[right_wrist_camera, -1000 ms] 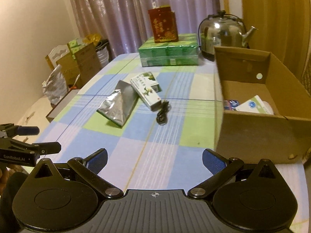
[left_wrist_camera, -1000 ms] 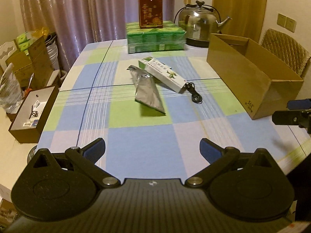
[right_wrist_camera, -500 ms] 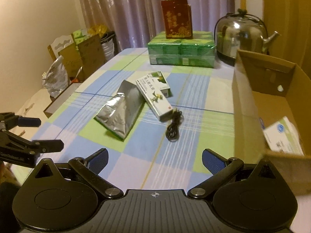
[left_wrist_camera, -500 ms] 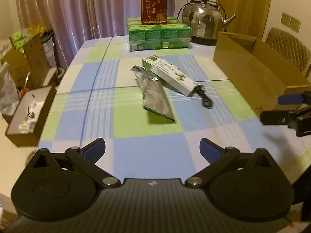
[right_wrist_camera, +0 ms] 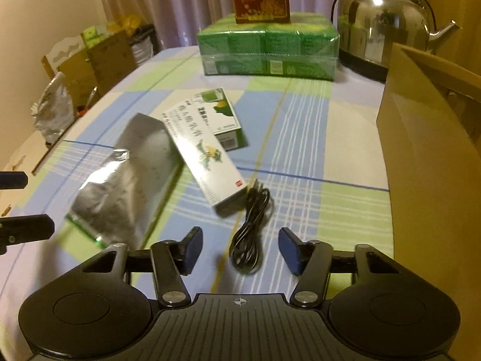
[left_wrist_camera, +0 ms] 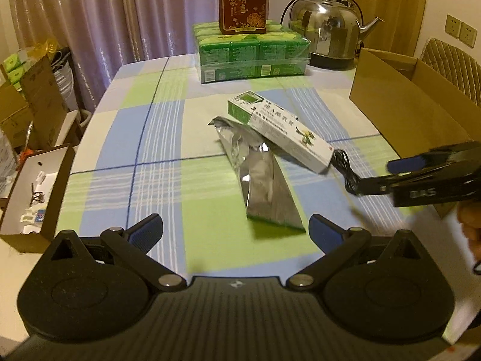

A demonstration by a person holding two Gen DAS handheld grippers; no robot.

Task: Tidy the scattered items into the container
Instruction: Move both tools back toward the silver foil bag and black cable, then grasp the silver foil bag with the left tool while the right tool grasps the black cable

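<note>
At the far left, off the table edge, an open brown box [left_wrist_camera: 36, 192] holds small white bits, with cardboard cartons [left_wrist_camera: 33, 99] stacked behind it against the curtain [left_wrist_camera: 99, 30]. The left gripper [left_wrist_camera: 234, 228] hangs above the near part of the checked tablecloth [left_wrist_camera: 144, 150], its blue-padded fingers [left_wrist_camera: 145, 228] spread wide with nothing between them; the near end of the silver foil pouch [left_wrist_camera: 258, 177] lies just ahead of its right finger. The pouch lies flat in the middle of the table, and a long white-and-green carton [left_wrist_camera: 285, 138] rests aslant across its far edge, with a smaller green box [right_wrist_camera: 222, 117] tucked behind and partly under it. Just to the right of the long carton's near end lies a coiled black cable [right_wrist_camera: 252, 225], touching the carton's corner. The right gripper [right_wrist_camera: 240, 249] is low over this cable, its jaws closing, the loop of cable lying between the pads but not yet pinched. Farther back stand a wrapped pack of green boxes [left_wrist_camera: 252, 51] with a red carton [left_wrist_camera: 243, 3] on top, and a steel kettle [left_wrist_camera: 327, 27] beside it. At the right edge of the table sits the open cardboard box [left_wrist_camera: 412, 111], well apart from the scattered items
</note>
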